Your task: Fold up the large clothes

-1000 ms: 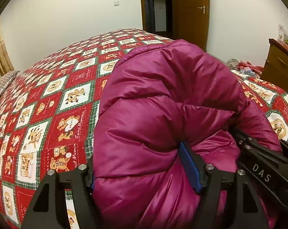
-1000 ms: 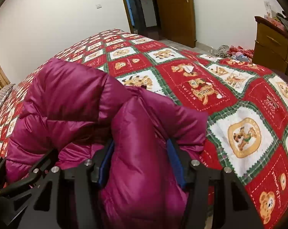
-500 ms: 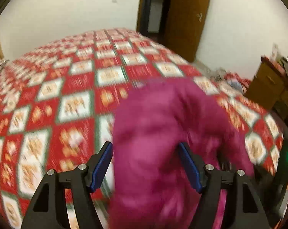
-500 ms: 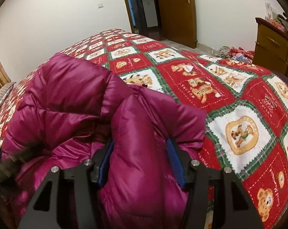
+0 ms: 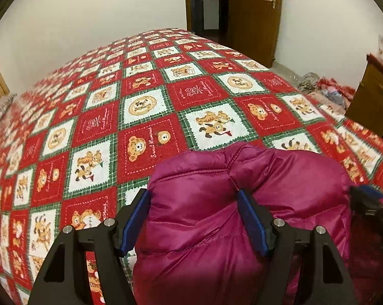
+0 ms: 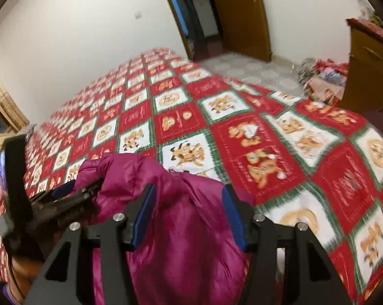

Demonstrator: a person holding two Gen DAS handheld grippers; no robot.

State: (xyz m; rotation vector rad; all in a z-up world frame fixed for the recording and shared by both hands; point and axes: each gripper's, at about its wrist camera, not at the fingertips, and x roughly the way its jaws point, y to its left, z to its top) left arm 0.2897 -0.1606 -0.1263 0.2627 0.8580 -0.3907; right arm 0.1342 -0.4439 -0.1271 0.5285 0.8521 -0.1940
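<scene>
A magenta puffer jacket [image 5: 217, 216] is bunched up near the front edge of the bed, above the red and white bear-pattern bedspread [image 5: 145, 117]. My left gripper [image 5: 194, 216] is shut on a thick fold of it, the blue pads pressing both sides. In the right wrist view the jacket [image 6: 186, 228] fills the space between the blue pads of my right gripper [image 6: 189, 218], which is shut on another fold. The left gripper also shows in the right wrist view [image 6: 72, 198], and the right gripper's tip shows in the left wrist view [image 5: 369, 200].
The bedspread [image 6: 242, 132] covers the whole bed beyond the jacket. A wooden dresser [image 5: 374, 101] stands at the right, with a heap of clothes [image 5: 326, 89] on the floor beside it. A wooden door [image 5: 252, 15] is at the back.
Both grippers have pulled the jacket back toward the near edge of the bed. Much more bare bedspread now shows ahead. The jacket bundle looks lower and smaller in both views.
</scene>
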